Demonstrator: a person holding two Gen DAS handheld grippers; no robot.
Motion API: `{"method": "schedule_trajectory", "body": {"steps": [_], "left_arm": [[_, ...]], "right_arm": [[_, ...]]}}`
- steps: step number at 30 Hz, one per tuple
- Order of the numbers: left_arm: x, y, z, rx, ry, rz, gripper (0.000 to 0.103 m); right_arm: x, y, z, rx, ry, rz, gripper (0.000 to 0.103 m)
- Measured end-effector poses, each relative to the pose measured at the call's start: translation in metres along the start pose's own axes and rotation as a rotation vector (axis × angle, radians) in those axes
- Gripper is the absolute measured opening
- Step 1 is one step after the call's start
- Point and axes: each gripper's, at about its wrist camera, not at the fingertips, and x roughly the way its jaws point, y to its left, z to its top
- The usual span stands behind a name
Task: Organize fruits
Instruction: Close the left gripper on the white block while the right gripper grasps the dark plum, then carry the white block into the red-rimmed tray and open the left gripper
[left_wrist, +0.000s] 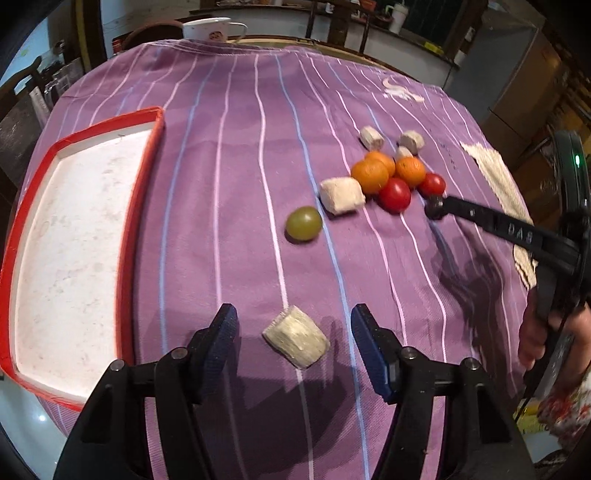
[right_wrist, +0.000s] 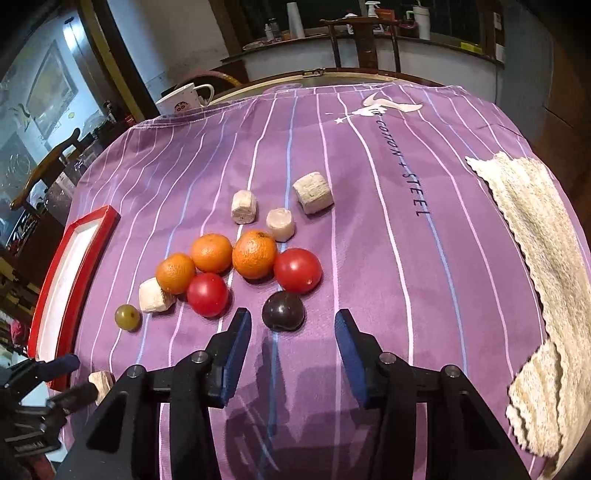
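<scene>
Fruits (right_wrist: 236, 269) mid-cloth (right_wrist: 369, 258), tray (right_wrist: 74, 258) left, towel (right_wrist: 535, 240) right.

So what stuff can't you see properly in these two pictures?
- Dark plum: the left wrist view does not show it clearly; the right gripper is in the way.
- Red tray: its near end is cut off by the left gripper's arm and the picture edge.
- White mug: its bottom is hidden behind the purple cloth in both views.
- Shelf bottles at the back: too small to tell.
</scene>
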Motion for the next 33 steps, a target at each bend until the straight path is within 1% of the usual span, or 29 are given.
{"method": "schedule_trajectory", "body": {"steps": [7,9,12,13,14,15,16,17,20,22,27,30,33], "left_arm": [[0.017,0.001,-0.008,-0.024,0.043,-0.045,0.064],[0.017,0.0,-0.01,-0.019,0.032,-0.039,0.064],[0.017,-0.007,-0.012,0.005,0.022,-0.006,0.064],[0.018,-0.009,-0.013,0.018,0.019,0.008,0.064],[0.018,-0.012,-0.014,0.034,0.014,0.026,0.062],[0.018,-0.016,-0.016,0.054,0.002,0.056,0.048],[0.017,-0.017,-0.017,0.066,-0.005,0.075,0.039],[0.018,-0.019,-0.017,0.078,-0.006,0.076,0.04],[0.014,-0.011,-0.017,0.033,-0.004,0.012,0.04],[0.011,-0.009,-0.016,0.028,-0.008,-0.001,0.04],[-0.012,0.0,-0.003,0.02,-0.068,-0.035,0.04],[-0.029,0.015,0.008,-0.007,-0.11,-0.048,0.04],[-0.045,0.045,0.019,-0.049,-0.146,-0.027,0.04]], "right_arm": [[0.014,0.006,0.006,-0.041,0.02,-0.01,0.051],[0.02,0.009,0.005,-0.052,0.027,-0.018,0.051],[0.025,0.011,0.005,-0.06,0.031,-0.029,0.051],[0.026,0.013,0.005,-0.062,0.028,-0.031,0.048],[0.027,0.015,0.005,-0.066,0.024,-0.034,0.039],[0.027,0.015,0.005,-0.068,0.026,-0.042,0.034],[0.028,0.016,0.005,-0.07,0.027,-0.046,0.027],[0.028,0.016,0.005,-0.068,0.026,-0.042,0.026],[0.026,0.014,0.004,-0.049,0.028,-0.025,0.025],[0.02,0.014,0.003,-0.045,0.025,-0.018,0.025],[-0.006,0.024,0.0,-0.048,0.001,-0.001,0.025],[-0.022,0.043,0.0,-0.071,-0.014,0.022,0.025],[-0.037,0.074,0.0,-0.116,-0.031,0.059,0.025]]}}
